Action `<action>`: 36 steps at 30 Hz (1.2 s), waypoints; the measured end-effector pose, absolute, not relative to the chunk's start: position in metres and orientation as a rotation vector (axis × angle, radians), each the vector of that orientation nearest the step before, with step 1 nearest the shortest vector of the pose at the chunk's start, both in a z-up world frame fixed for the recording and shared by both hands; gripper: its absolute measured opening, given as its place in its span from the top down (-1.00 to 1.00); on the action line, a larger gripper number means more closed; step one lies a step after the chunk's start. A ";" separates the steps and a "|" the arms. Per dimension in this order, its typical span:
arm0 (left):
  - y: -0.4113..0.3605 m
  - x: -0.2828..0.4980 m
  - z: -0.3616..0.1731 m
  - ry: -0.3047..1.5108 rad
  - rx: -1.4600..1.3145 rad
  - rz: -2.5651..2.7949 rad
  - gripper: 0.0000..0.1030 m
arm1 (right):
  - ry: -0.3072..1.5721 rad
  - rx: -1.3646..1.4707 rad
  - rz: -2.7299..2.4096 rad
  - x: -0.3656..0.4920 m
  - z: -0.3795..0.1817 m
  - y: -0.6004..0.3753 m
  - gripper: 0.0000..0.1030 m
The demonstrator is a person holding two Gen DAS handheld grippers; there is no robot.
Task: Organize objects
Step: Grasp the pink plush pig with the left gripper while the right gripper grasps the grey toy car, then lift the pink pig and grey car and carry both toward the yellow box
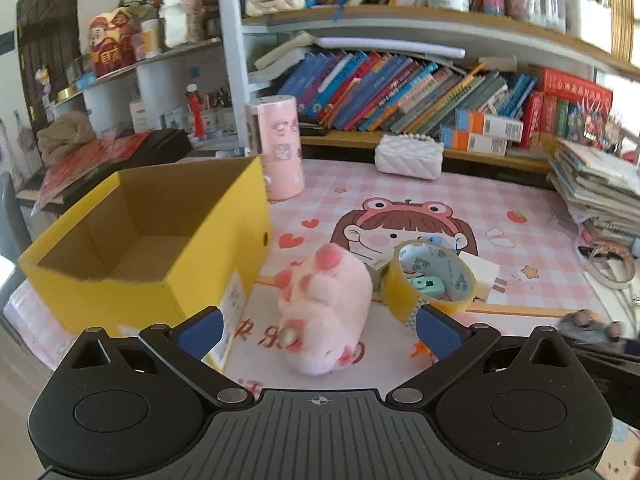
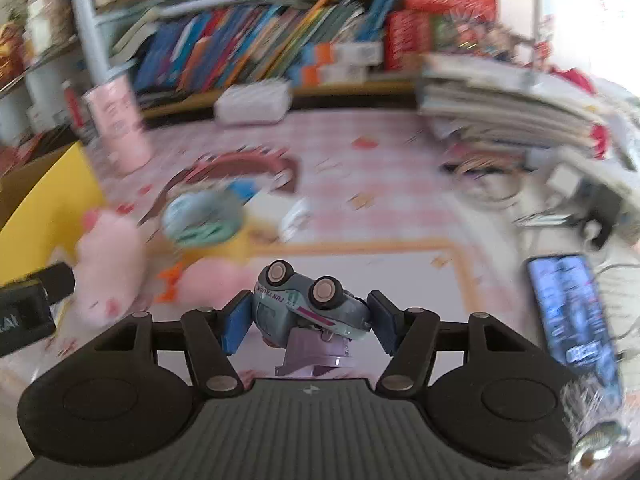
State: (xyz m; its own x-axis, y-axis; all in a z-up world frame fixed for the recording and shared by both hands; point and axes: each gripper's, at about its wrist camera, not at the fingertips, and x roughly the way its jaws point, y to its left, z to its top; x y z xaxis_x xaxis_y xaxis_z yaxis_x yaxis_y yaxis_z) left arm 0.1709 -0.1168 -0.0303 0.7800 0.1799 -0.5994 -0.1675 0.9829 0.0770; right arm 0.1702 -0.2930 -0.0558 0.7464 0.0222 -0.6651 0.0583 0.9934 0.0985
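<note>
Between the right gripper's blue pads a toy truck is clamped wheels-up above the mat; carry it level to the yellow box at far left. Left gripper gapes wide, empty, around the pink plush.

Both tools are showing the same build. The left hand-held gripper is wearing a matte black body with a ribbed grey plate bearing a small crosshair mark, two round black discs at the sides, silver screws at the link joints, and blue fingers. The right hand-held gripper is showing matching black links, silver screws and blue pads.
</note>
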 end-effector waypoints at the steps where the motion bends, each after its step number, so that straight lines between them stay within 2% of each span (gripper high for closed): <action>1: -0.121 0.179 -0.033 0.661 0.039 0.194 -0.99 | 0.721 0.116 -0.026 0.171 -0.055 -0.297 -0.16; 13: -0.123 0.253 -0.086 0.804 0.169 0.270 -0.76 | 0.622 0.060 0.064 0.185 -0.040 -0.303 -0.16; 16: -0.121 0.262 -0.094 0.843 0.178 0.259 -0.49 | 0.607 0.045 0.090 0.185 -0.038 -0.302 -0.16; 20: -0.119 0.261 -0.092 0.837 0.147 0.248 -0.29 | 0.600 0.032 0.101 0.185 -0.036 -0.298 -0.16; 29: -0.099 0.204 -0.038 0.706 -0.074 0.116 -0.29 | 0.626 0.021 0.018 0.178 -0.037 -0.282 -0.16; 36: -0.066 0.149 -0.004 0.576 -0.091 0.046 -0.30 | 0.631 0.018 -0.053 0.147 -0.031 -0.247 -0.16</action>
State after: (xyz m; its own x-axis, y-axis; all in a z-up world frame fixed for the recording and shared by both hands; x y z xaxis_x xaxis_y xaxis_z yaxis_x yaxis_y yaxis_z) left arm 0.1486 -0.0657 -0.0043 0.8375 0.0177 -0.5461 -0.0687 0.9950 -0.0731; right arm 0.1472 -0.2472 -0.0305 0.8060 -0.0443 -0.5903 0.0551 0.9985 0.0003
